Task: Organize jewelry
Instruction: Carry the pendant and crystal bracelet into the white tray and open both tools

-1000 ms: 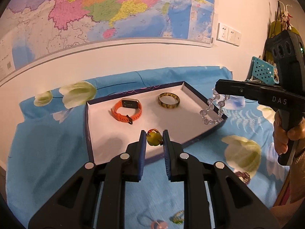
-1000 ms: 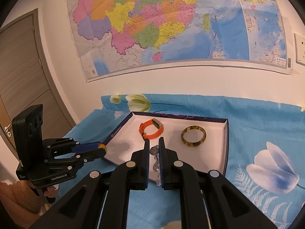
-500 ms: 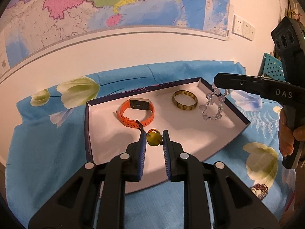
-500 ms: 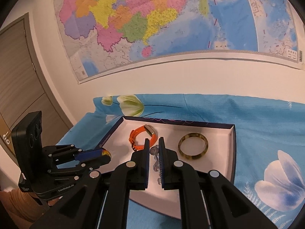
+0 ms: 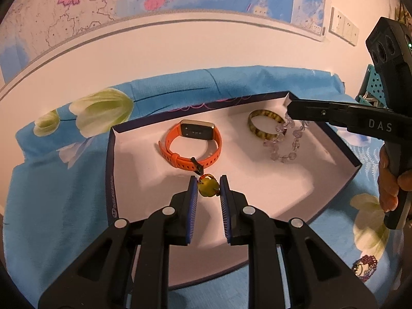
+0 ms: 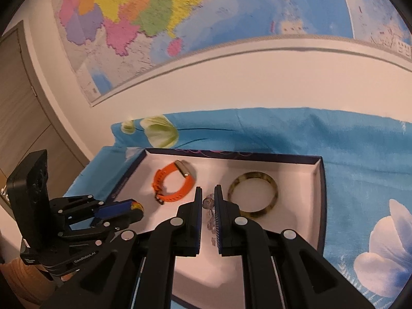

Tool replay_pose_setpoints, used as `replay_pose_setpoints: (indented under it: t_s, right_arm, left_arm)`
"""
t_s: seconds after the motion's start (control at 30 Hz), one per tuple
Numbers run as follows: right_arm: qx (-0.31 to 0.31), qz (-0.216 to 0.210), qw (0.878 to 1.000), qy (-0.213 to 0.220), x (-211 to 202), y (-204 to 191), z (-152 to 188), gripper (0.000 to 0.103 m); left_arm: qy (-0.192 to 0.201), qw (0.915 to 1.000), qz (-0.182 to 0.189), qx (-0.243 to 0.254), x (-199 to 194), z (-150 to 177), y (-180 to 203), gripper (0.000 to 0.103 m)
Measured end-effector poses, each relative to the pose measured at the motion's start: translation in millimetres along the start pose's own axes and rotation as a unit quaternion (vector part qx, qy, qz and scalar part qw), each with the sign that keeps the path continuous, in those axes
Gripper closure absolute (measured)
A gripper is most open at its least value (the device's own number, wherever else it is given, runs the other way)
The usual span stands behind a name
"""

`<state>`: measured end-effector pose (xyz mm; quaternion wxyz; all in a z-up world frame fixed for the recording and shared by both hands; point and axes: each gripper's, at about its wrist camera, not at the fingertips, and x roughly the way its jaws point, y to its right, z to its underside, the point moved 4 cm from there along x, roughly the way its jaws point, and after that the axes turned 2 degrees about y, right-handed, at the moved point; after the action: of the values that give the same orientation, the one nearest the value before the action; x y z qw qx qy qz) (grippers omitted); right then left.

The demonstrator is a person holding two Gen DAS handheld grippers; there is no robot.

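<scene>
On the blue flowered cloth [image 5: 46,206] lies a shallow white tray [image 5: 113,159] with a dark rim, its long axis running left to right along the wall under the map [image 6: 180,25]. At its left the left gripper [image 5: 208,180] has its jaws pressed onto a small yellow-green bead piece [image 5: 207,187] with a reddish beaded top; it hangs over the tray's near part, just in front of the watch strap's tail, and whether it touches the floor cannot be told, nor what sort of ornament it is, since the pads cover its sides. Next comes the orange watch [image 5: 191,145], standing on its edge as a closed loop, its face toward the back wall and the buckle end toward the near rim. To its right the mottled amber bangle [image 5: 262,126] lies flat near the far right corner. Beside it the right gripper [image 6: 206,200] is clamped on a clear bead bracelet [image 5: 285,141], which hangs as a loop from the tips with its long axis pointing down, its lowest beads at or just above the tray floor; in the right wrist view most of the loop is hidden between the fingers. At the far right a hand [image 5: 391,180] holds that gripper's handle, partly cut off by the picture's edge, and a dark beaded item [image 5: 365,267] on the cloth below is too blurred to name.
</scene>
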<state>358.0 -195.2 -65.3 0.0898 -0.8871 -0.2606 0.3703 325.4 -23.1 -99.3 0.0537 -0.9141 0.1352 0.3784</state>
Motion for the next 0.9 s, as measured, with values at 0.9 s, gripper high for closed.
replay_pose_setpoints:
  t_s: [0.9]
  right_arm:
    - [-0.009,0.053,0.999,-0.01,-1,13,17,0.088]
  left_arm:
    - [-0.009,0.9998,0.0,-0.017,17,-5,-6,0.062]
